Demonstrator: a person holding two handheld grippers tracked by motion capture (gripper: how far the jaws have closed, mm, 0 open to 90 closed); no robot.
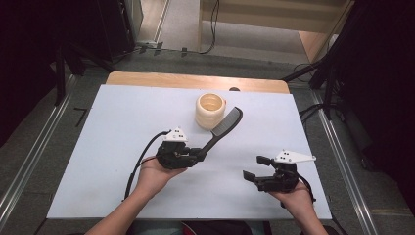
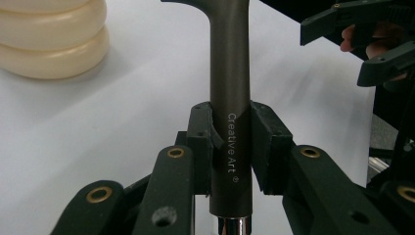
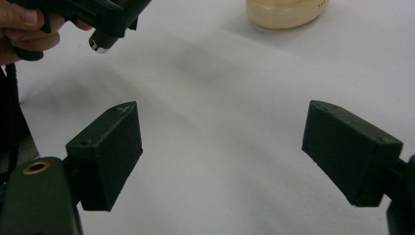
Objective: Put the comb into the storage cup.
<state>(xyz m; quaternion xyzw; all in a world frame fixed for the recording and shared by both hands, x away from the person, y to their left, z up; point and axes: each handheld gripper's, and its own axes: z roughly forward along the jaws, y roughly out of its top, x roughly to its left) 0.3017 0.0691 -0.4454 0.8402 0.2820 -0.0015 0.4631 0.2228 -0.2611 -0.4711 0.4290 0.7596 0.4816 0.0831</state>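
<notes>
White tabletop [image 1: 112, 147]: cream cup [image 1: 211, 110], contents unclear; left gripper [image 1: 199, 155] clamps comb [image 1: 222, 129]; right gripper [image 1: 256, 167] gapes, holding nothing.

Comb [image 1: 226, 127] in left gripper [image 1: 195, 155], slanting up beside cup [image 1: 210, 110]; right gripper [image 1: 255, 167] well apart, rightward on table [image 1: 117, 147].

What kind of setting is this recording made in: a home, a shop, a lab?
Most likely a lab or recording rig. A white-topped table stands between metal floor rails, cables trail across the floor behind it, and the table carries just a comb and a cream cup.
</notes>
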